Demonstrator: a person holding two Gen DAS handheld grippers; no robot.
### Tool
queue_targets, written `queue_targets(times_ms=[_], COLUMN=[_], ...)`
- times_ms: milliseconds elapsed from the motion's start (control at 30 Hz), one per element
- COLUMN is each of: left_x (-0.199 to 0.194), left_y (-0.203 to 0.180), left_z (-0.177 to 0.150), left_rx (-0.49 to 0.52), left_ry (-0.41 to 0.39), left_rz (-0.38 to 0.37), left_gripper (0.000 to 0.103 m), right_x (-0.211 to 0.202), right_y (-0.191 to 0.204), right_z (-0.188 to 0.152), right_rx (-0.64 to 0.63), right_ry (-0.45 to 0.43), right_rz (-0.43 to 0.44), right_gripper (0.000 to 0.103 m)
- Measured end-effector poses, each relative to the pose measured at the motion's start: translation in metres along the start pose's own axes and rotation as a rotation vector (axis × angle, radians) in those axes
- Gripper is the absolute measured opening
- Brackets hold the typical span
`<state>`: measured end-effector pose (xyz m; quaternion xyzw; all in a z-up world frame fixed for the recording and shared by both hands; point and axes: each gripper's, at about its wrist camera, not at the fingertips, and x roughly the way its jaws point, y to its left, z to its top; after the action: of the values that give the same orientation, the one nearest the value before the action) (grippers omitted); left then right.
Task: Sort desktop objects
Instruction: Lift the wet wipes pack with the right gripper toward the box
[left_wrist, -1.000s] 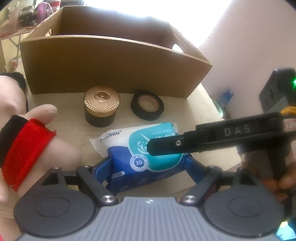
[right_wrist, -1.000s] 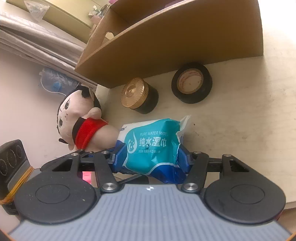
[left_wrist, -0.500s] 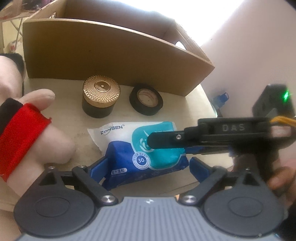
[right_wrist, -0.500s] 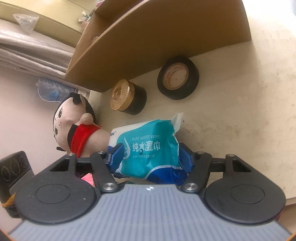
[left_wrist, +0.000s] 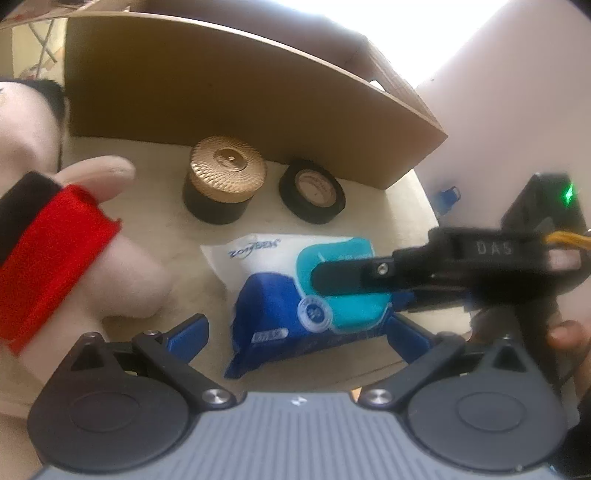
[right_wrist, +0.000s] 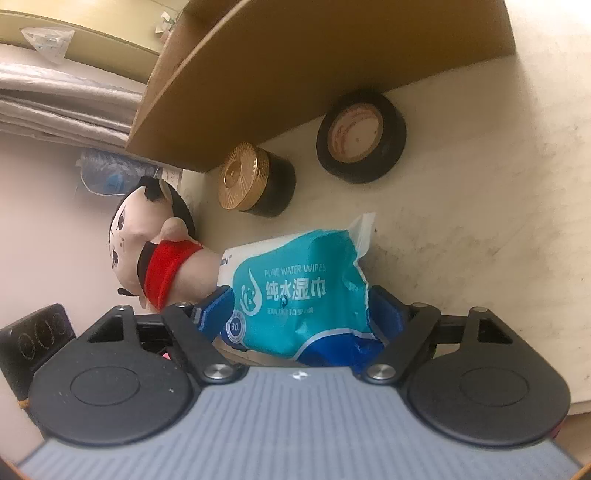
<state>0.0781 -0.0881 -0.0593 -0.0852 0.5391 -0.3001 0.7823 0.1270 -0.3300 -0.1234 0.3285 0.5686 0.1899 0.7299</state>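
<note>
A blue and teal pack of wet wipes (left_wrist: 295, 291) lies on the pale desk. My right gripper (right_wrist: 301, 314) is shut on the wipes pack (right_wrist: 295, 291); its black finger (left_wrist: 351, 275) crosses the pack in the left wrist view. My left gripper (left_wrist: 299, 332) is open, its blue pads on either side of the pack's near end, apart from it. A black jar with a gold lid (left_wrist: 221, 181) and a black tape roll (left_wrist: 312, 190) stand behind the pack, in front of a cardboard box (left_wrist: 240, 110).
A plush doll with a red band (right_wrist: 155, 247) lies left of the pack, close to my left gripper (left_wrist: 55, 251). The desk's right edge (left_wrist: 424, 192) is near the tape roll. The box wall (right_wrist: 314, 62) closes off the back.
My left gripper has opened and let go of the wipes pack, and it has moved closer to the box. My right gripper keeps its hold on the pack.
</note>
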Motion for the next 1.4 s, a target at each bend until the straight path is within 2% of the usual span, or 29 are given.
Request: queue_targets(times_ms=[233,300,533,700,1400], left_x=[0.017,0.019,0.017,0.013,-0.028], left_y=[-0.005,-0.010,-0.020,-0.024,-0.051], left_z=[0.005,0.004,-0.001,-0.003,0.000], left_rx=[0.015,0.028,0.078,0.093,0.156], left_ry=[0.039,0.038,0.034,0.033,-0.059], left_rz=[-0.020,-0.006,0.033,0.052,0.101], left_gripper=[0.103,0.103,0.103,0.102,0.102], right_x=[0.005,0.005,0.004,0.003,-0.027], right_y=[-0.003,-0.003,0.001,0.003,0.034], right_z=[0.003,0.003,0.001,-0.004,-0.009], right_rx=[0.018,0.009,0.001,0.006,-0.053], right_ry=[0.002,0.001,-0.010,-0.008,-0.054], right_rz=[0.043,0.043,0.026,0.016,0.045], right_gripper=[0.083,0.083,0.072,0.070,0.070])
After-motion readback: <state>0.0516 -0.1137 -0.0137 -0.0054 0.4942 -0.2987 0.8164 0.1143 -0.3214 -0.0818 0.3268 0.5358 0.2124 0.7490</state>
